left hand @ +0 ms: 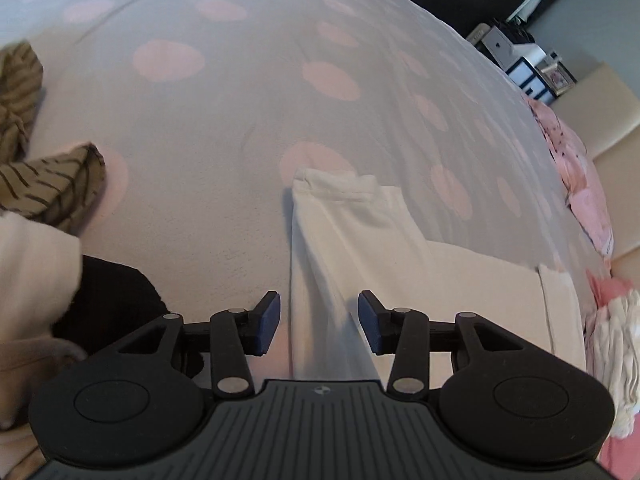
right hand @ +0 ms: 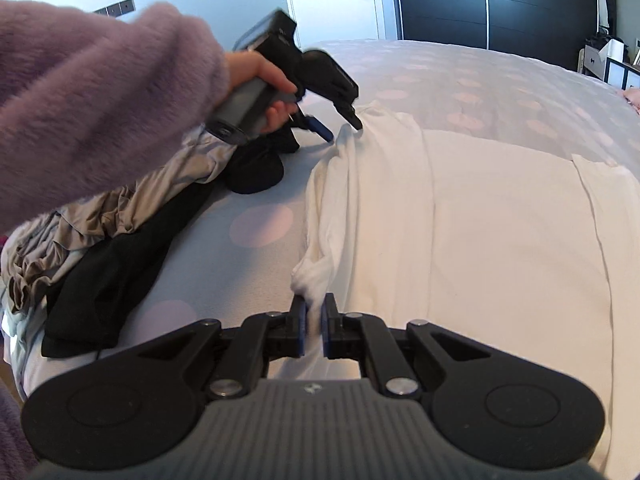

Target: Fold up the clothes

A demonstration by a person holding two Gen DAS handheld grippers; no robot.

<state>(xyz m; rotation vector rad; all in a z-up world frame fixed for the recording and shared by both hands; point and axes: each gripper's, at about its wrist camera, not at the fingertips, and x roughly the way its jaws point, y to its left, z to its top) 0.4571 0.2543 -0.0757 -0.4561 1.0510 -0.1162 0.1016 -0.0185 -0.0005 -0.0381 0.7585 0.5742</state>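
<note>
A white garment (right hand: 480,240) lies spread on the pale bedcover with pink dots (right hand: 520,92). My right gripper (right hand: 314,320) is shut on a bunched corner of its near left edge. In the left wrist view the white garment (left hand: 352,224) runs away from me as a long folded ridge, its hem end far out. My left gripper (left hand: 319,322) hangs over that ridge, jaws apart, with neither of the blue pads (left hand: 268,320) pressing the cloth. The right wrist view shows the left gripper (right hand: 340,128) at the garment's far left end, held by a hand in a fluffy lilac sleeve (right hand: 100,100).
A heap of clothes lies left of the white garment: a grey ruffled piece (right hand: 120,208), black pieces (right hand: 116,276) and an olive striped one (left hand: 44,188). Pink clothes (left hand: 580,184) sit at the bed's right edge. A dark wardrobe (right hand: 500,0) stands beyond the bed.
</note>
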